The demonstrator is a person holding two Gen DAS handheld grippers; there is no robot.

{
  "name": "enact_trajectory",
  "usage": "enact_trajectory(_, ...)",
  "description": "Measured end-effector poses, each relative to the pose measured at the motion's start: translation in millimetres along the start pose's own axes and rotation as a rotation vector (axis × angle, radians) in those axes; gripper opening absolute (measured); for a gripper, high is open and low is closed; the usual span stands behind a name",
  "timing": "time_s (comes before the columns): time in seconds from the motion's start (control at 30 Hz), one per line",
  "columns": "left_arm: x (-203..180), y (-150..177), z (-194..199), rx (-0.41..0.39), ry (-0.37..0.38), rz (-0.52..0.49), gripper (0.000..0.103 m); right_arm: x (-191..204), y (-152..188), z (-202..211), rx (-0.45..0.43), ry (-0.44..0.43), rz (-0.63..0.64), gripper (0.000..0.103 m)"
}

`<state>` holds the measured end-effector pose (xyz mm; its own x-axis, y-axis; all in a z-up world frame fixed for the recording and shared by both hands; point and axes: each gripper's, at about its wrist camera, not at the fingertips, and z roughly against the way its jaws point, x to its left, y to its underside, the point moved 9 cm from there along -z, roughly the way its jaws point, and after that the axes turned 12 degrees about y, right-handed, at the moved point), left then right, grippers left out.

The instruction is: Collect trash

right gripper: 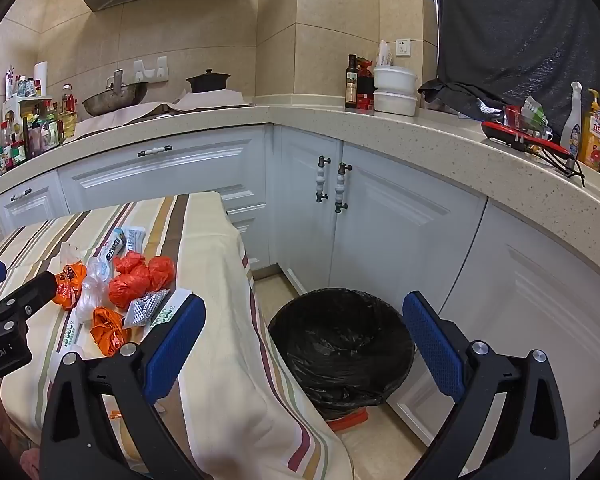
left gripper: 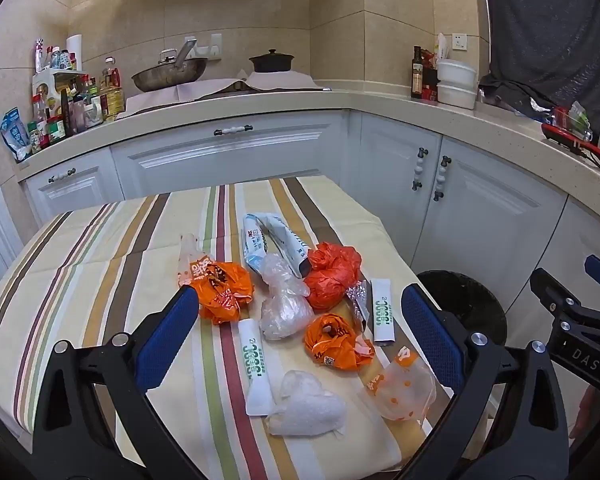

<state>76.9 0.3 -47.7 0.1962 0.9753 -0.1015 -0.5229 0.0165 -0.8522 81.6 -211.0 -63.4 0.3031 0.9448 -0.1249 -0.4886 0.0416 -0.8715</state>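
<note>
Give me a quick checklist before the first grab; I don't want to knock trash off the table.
1. Left gripper open and empty: ok, jaws wide apart above the pile.
2. Right gripper open and empty: ok, it hangs over the bin.
3. Bin lined and unblocked: ok, black liner in place, mouth open.
4. Bin within reach of the table: ok, it stands on the floor right beside the table's edge.
5. Trash away from the edge: not ok, the clear orange-dotted bag lies near the corner.
6. Bin already holding trash: cannot tell, inside is dark.
</note>
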Motion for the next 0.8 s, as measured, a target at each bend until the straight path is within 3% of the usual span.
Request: enact_trajectory(0.8, 3.7, 1.7, 0.4, 0.002, -0.009, -0.003, 0.099, -0.4, -2.3, 2.1, -0.007, 0.001, -0.001, 0.096)
